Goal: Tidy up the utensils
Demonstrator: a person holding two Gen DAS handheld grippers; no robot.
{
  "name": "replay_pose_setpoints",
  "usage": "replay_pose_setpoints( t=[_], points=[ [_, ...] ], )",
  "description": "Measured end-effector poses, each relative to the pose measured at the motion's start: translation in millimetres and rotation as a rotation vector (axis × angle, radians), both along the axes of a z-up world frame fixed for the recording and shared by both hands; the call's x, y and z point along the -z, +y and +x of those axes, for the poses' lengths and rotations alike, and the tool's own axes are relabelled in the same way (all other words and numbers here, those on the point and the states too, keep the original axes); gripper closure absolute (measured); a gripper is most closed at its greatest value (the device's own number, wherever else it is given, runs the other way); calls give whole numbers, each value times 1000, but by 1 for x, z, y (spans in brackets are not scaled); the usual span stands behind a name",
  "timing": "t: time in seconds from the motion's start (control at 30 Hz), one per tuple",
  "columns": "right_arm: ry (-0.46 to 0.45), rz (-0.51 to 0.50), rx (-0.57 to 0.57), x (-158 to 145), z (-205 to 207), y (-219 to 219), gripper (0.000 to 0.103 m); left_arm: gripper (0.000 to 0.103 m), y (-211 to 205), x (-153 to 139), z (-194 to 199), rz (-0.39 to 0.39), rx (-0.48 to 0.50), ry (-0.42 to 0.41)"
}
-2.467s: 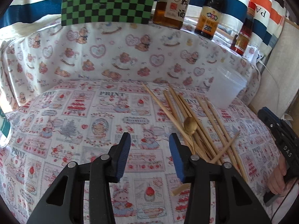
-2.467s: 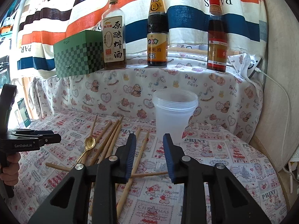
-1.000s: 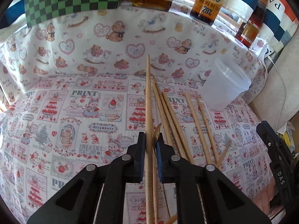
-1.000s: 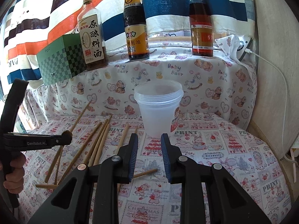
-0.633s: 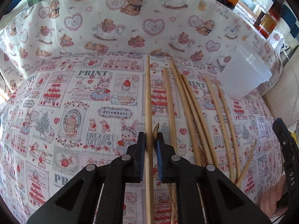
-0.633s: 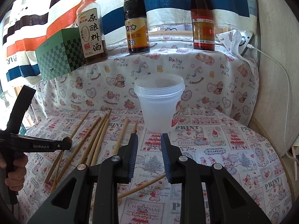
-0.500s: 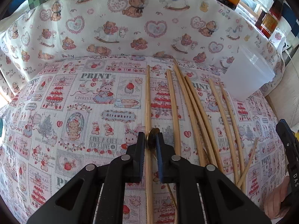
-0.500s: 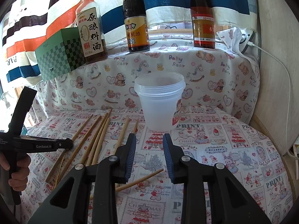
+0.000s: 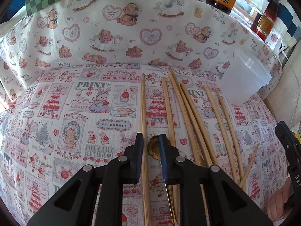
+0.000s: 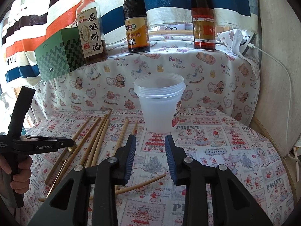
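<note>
Several wooden chopsticks (image 9: 190, 113) lie on the printed cloth, and show in the right wrist view (image 10: 97, 137) too. My left gripper (image 9: 151, 146) is open a little, low over the cloth; one chopstick (image 9: 143, 113) and a small gold spoon (image 9: 153, 147) lie between its jaws. The spoon's handle runs back along the right finger. A clear plastic cup (image 9: 244, 82) stands at the right; it also shows upright in the right wrist view (image 10: 160, 105). My right gripper (image 10: 150, 146) is open and empty, in front of the cup.
Three sauce bottles (image 10: 136, 18) and a green checkered box (image 10: 60, 56) stand on the raised ledge behind. A white cable (image 10: 278, 66) hangs at the right wall. One chopstick (image 10: 139, 185) lies crosswise near my right gripper. The left gripper shows at the left of the right wrist view (image 10: 71, 145).
My left gripper closed on a chopstick and the spoon, lifted them, lowered them again, and has now opened a little. My right gripper has opened slightly wider.
</note>
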State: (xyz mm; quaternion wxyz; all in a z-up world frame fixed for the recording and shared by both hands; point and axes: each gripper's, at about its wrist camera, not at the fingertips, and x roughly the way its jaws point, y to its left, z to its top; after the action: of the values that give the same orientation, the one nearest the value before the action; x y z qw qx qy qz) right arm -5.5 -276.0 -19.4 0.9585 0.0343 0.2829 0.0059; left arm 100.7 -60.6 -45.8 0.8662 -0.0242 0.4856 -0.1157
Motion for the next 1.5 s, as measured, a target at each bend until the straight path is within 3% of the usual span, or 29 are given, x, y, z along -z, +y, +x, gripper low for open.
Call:
replay_pose_setpoints(
  t=[0.37, 0.5, 0.7, 0.87, 1.1, 1.23, 1.43, 1.5],
  points=[
    [9, -4, 3, 2, 1, 1, 69, 83, -14, 4, 6, -99, 44, 10],
    [3, -18, 11, 2, 1, 2, 69, 87, -14, 11, 11, -184, 98, 94],
    [5, -24, 6, 2, 0, 4, 69, 83, -21, 10, 7, -68, 51, 22],
    [8, -24, 5, 2, 1, 4, 69, 64, -26, 6, -1, 51, 12, -37],
    [10, -26, 4, 3, 1, 4, 69, 64, -23, 14, 7, 36, 3, -11],
    [15, -27, 3, 4, 2, 5, 69, 75, -15, 13, 9, 28, -17, -18],
    [29, -32, 3, 5, 4, 5, 69, 79, 4, 9, 8, 1, -38, -18],
    [32, -32, 5, 6, 4, 5, 69, 100, 12, 5, 8, -19, -46, -29]
  ],
)
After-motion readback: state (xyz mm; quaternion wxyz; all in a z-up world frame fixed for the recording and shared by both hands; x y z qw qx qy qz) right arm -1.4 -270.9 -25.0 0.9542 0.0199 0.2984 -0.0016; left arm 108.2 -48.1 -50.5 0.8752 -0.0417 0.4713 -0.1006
